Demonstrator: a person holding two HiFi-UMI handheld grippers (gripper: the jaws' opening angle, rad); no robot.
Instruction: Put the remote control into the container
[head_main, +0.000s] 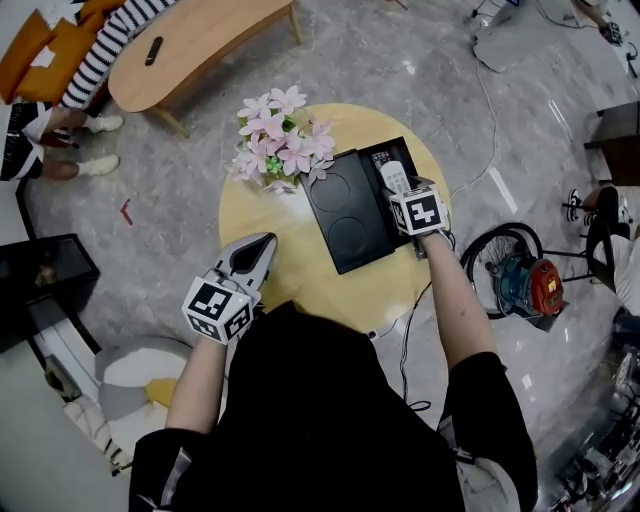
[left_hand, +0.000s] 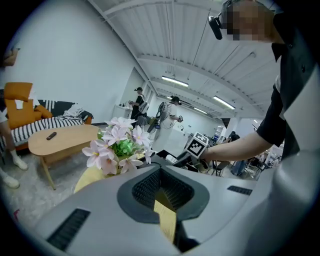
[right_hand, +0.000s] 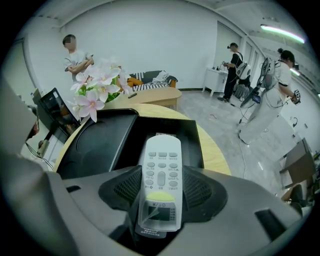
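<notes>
A white remote control with grey buttons and a small screen is clamped between the jaws of my right gripper. It hangs over the open right-hand compartment of the black container, a flat box with two round recesses that lies on the round yellow table. My left gripper hovers at the table's near left edge, well apart from the container. Its jaws are together with nothing between them.
A bunch of pink flowers stands at the table's far left, beside the container. An oblong wooden table and a seated person are beyond it. A red machine and cables lie on the floor at the right.
</notes>
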